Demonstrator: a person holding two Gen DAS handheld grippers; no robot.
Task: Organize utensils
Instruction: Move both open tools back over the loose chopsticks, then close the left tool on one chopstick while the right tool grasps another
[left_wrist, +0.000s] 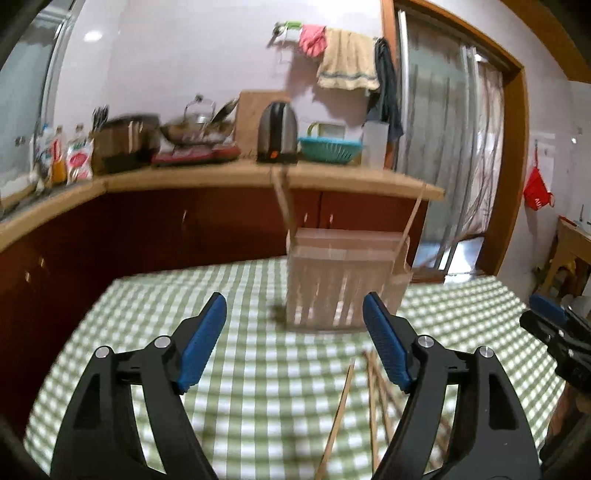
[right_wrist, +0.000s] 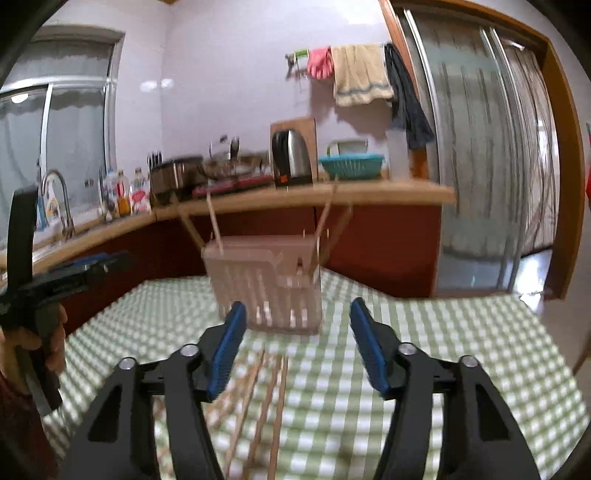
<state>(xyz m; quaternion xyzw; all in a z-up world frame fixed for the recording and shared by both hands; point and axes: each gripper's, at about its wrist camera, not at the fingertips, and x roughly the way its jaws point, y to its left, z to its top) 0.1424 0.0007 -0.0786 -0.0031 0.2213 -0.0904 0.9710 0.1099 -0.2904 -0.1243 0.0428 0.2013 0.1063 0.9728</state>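
The left claw (left_wrist: 295, 325) has its two blue pads standing apart, and nothing is between them. The right claw (right_wrist: 297, 325) is also apart and empty. Both are above a surface covered with a green and white checked cloth (left_wrist: 147, 332).

A pale slotted utensil holder (left_wrist: 332, 288) stands upright on the cloth at 12 o'clock from both claws, a little toward 1 o'clock in the left wrist view. Some chopsticks in the holder (right_wrist: 323, 236) lean out over its rim, a few at its left end and a few at its right end; the blur does not let me count them.

More loose chopsticks (right_wrist: 273, 398) lie flat on the cloth, near 6 o'clock of the holder. In the right wrist view they are under the gap of the right claw, and in the left wrist view at about 5 o'clock, beside the right pad.

A hand (right_wrist: 51, 343) holds the left tool at 9 o'clock in the right wrist view.
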